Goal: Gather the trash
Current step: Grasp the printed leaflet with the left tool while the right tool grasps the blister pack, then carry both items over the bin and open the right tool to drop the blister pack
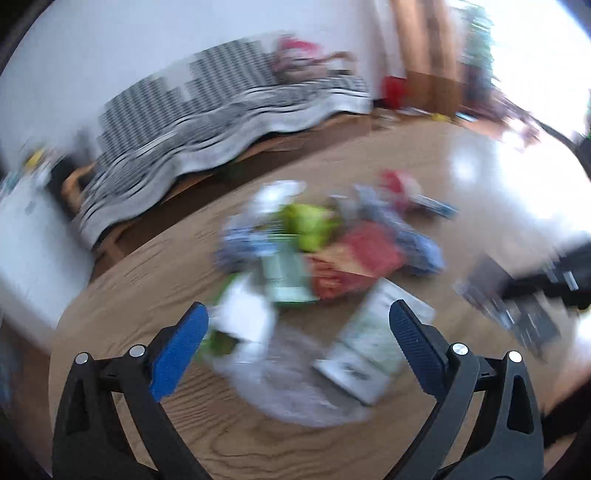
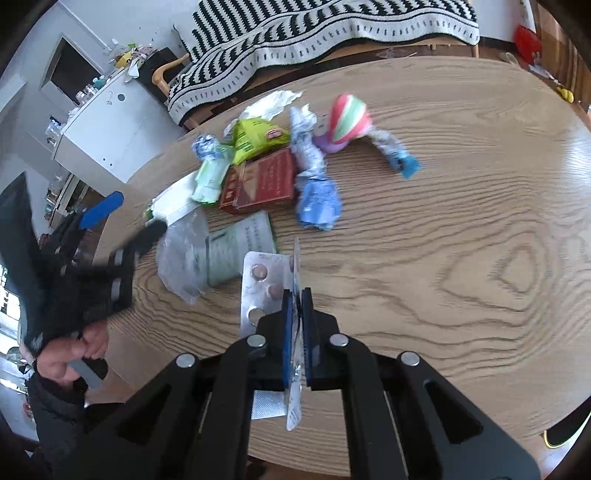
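A heap of trash lies on the round wooden table (image 2: 443,240): a red box (image 2: 264,184), a green snack bag (image 2: 255,138), a crumpled blue wrapper (image 2: 317,201), a clear plastic bag (image 2: 181,254) and a pale green packet (image 2: 242,247). My right gripper (image 2: 296,295) is shut on a silver pill blister pack (image 2: 262,284) and holds it above the table's near side. My left gripper (image 1: 297,314) is open and empty, just short of the heap; its view is blurred. It also shows at the left of the right wrist view (image 2: 122,221).
A sofa with a black-and-white striped throw (image 2: 314,33) stands behind the table. A white cabinet (image 2: 103,125) with clutter on top stands at the left. A pink-and-green ball-shaped wrapper (image 2: 349,118) and white tissue (image 2: 275,103) lie at the heap's far side.
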`<state>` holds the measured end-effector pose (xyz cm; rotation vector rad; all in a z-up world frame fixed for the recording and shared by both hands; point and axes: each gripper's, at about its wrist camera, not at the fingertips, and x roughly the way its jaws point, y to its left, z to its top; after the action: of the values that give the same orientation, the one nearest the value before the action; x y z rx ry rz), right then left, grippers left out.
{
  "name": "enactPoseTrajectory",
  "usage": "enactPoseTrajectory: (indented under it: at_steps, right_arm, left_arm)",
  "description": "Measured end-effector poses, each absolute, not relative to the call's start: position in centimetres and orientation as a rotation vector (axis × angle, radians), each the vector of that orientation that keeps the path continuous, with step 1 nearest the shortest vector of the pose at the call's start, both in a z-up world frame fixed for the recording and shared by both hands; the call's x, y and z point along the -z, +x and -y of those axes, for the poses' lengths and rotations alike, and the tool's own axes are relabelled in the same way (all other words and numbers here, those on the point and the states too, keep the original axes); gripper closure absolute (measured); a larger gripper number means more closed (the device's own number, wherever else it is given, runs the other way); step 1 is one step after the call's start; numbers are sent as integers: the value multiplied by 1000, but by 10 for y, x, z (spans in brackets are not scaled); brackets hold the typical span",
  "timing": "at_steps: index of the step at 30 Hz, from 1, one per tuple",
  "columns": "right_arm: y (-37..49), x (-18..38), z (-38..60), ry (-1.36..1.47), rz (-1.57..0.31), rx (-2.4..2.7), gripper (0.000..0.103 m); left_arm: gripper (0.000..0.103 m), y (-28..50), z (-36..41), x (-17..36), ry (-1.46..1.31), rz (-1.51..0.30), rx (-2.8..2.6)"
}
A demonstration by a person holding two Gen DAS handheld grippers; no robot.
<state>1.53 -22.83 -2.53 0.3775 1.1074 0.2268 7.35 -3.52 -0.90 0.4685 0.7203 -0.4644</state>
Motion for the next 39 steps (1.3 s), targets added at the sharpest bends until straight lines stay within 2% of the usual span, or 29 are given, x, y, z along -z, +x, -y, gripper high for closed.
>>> enactPoseTrajectory:
  at_steps: [6,15,17,18,19,22,31,39]
  right_arm:
    - [0,29,252,384,-1119,-210,97]
    - [-15,19,269,416,-1094,-213,97]
    - [-18,18,275,424,-1090,-212,97]
    - [-21,17,278,429,-1087,-208,97]
    - [-22,17,282,433,-1085,-207,97]
    - [-28,17,295,463,-1080,-198,97]
    - [-61,10,365,511,-1014,-68,97]
    - [-118,6,468,539,-921,192,97]
  left_arm:
    - [7,55,87,58,703,-806,663]
    - [9,98,83,79,542,-975,631]
    - [23,99,83,79,504,-995,645]
    - [37,100,85,77,489,-1001,650]
    - [42,101,87,75,491,-1007,642]
    - [47,93,98,73,512,-1019,648]
    - [47,65,116,15,410,-908,619]
    - [47,12,217,-22,348,-786,770]
